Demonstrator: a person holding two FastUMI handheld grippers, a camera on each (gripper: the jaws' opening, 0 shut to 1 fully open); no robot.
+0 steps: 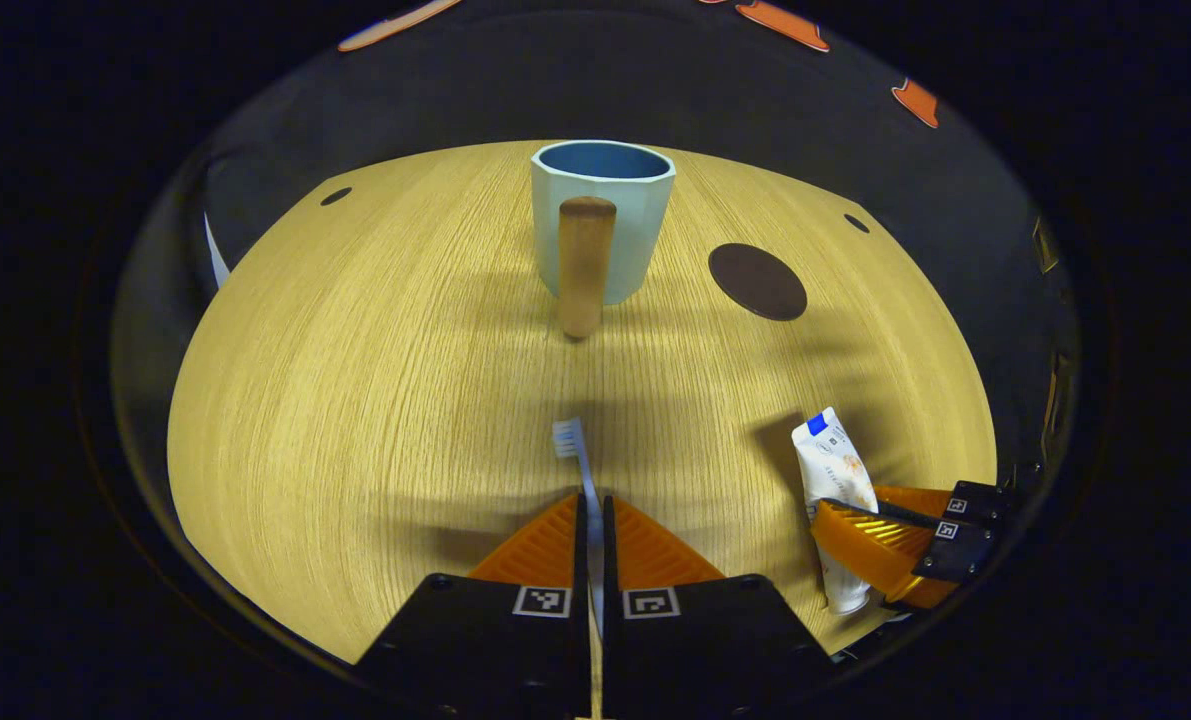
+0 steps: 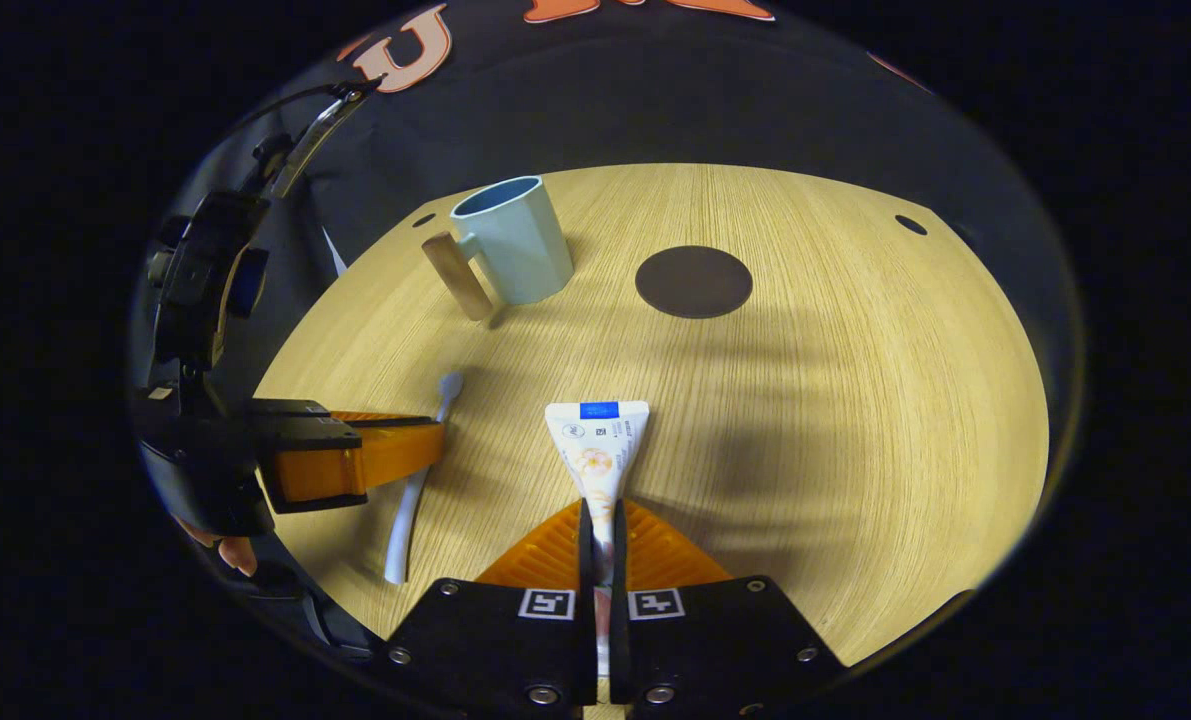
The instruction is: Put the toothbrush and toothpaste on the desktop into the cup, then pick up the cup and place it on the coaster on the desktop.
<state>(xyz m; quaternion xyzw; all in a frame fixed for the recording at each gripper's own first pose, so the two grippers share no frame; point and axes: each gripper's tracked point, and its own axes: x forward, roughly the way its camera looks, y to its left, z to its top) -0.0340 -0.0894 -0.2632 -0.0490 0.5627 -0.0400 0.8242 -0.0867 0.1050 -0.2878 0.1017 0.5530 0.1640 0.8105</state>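
A pale blue cup [image 1: 603, 215] with a wooden handle stands at the far middle of the wooden desktop [image 1: 355, 380]; the right gripper view has the cup [image 2: 515, 240] at upper left. A dark round coaster [image 1: 757, 281] [image 2: 694, 282] lies to its right. My left gripper [image 1: 595, 505] is shut on the toothbrush [image 1: 577, 455], whose bristled head points toward the cup. In the right gripper view the toothbrush [image 2: 415, 480] lies low over the desktop in the left gripper [image 2: 435, 440]. My right gripper [image 2: 602, 515] is shut on the white toothpaste tube [image 2: 598, 445], also seen as the tube [image 1: 830, 465] in the right gripper [image 1: 830, 515].
Small dark holes [image 1: 335, 196] [image 2: 910, 225] mark the desktop's far corners. The black cloth wall rises behind the table. A person's fingers [image 2: 230, 545] hold the left gripper at the lower left.
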